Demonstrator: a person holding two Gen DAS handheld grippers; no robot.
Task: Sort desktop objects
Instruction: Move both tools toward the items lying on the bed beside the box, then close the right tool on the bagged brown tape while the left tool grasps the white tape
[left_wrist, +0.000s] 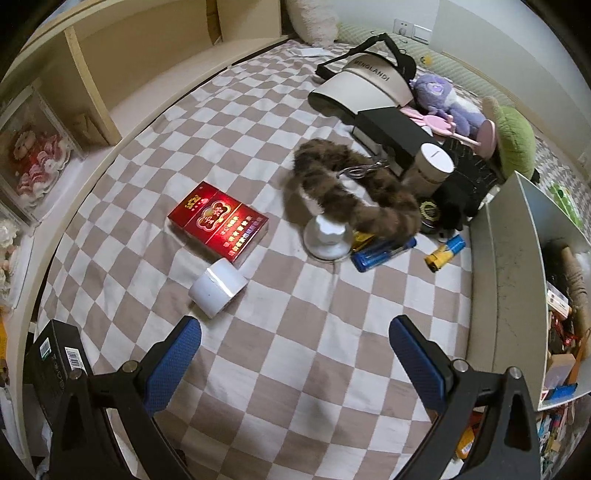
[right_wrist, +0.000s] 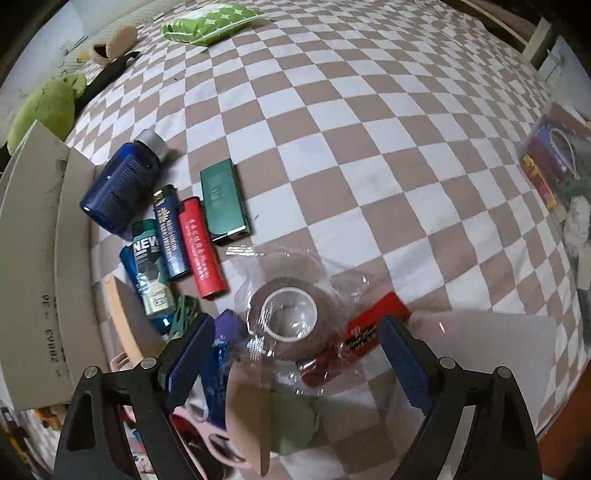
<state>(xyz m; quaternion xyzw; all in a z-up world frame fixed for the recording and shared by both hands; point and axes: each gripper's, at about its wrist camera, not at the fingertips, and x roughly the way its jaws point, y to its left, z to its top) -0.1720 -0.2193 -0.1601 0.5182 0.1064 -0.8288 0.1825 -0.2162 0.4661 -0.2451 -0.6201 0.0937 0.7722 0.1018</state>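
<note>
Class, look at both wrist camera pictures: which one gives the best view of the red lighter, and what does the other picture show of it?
The right wrist view shows it best: the red lighter lies whole and unobstructed on the checkered cloth, between a blue lighter and a green lighter, white print visible. In the left wrist view I cannot find the red lighter at all.

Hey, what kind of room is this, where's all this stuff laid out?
Most likely a bedroom, with things spread on a bed instead of a desk: a checkered sheet, plush toys such as the purple one, and a pillow by the wall.
</note>
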